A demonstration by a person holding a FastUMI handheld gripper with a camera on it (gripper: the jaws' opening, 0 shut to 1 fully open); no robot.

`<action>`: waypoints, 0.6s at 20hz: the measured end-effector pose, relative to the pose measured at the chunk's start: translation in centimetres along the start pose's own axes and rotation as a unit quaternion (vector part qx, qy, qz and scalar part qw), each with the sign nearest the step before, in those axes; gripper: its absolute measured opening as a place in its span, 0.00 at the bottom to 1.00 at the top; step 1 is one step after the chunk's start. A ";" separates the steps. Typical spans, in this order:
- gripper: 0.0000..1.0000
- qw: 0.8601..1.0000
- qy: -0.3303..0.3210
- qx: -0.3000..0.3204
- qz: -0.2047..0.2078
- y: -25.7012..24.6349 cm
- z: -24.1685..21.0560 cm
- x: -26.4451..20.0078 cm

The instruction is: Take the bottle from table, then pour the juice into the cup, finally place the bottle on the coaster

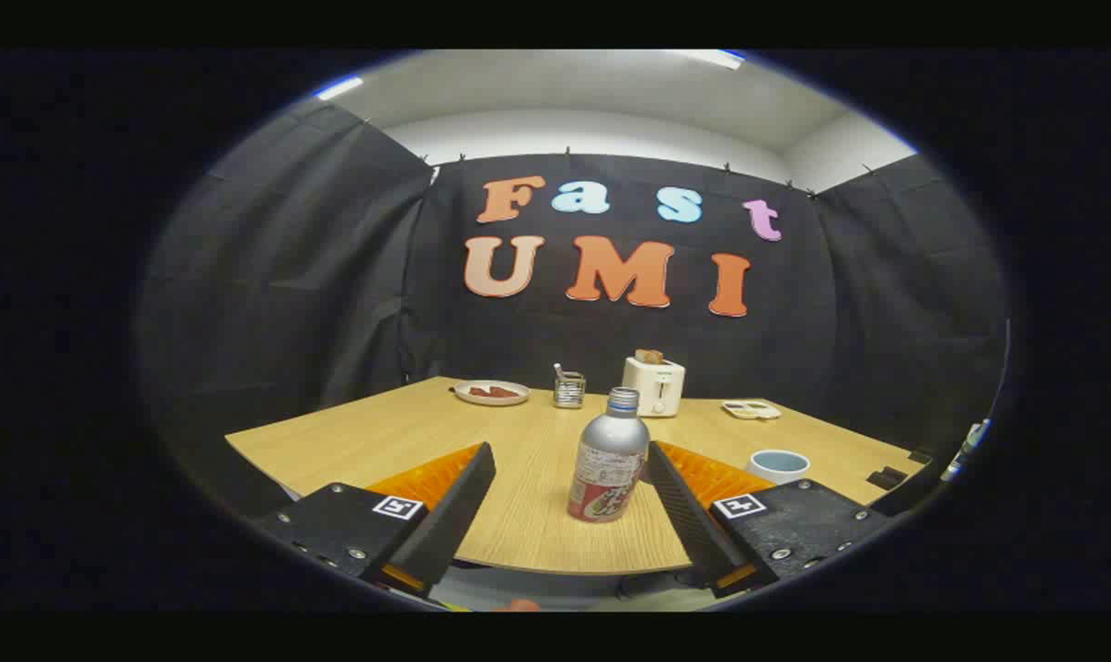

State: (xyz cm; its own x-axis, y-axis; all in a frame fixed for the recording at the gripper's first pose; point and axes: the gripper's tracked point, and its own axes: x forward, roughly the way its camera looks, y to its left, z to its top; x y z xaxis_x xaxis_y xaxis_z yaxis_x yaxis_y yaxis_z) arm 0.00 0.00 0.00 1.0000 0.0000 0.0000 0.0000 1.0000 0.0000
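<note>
My gripper [569, 469] is spread wide, grasping nothing. The bottle [609, 457] stands upright on the table [399, 432] between my fingers, close beside the right one (contact unclear). The cup [778, 464] sits beyond that finger. Bare tabletop lies left of the bottle; the near table edge runs just below it.

Silver metal bottle [609, 460] upright on wooden table [381, 432], between spread gripper [569, 458] fingers, near right one; pale round cup [778, 464] right; white toaster [654, 384] behind.

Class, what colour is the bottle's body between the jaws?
Silver, with a red-and-white label low down, on the bottle; gripper view.
</note>
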 end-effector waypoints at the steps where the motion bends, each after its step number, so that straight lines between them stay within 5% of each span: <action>1: 0.99 1.000 0.000 0.004 -0.002 -0.1 0.1 0.0; 12: 0.99 1.000 0.007 0.002 -0.022 -0.3 -0.4 0.6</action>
State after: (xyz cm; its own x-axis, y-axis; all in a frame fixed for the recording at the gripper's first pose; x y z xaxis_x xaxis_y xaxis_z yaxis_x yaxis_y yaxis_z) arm 0.56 -0.31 -0.38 0.9990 -0.0431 -0.0146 0.0432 0.9991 0.0032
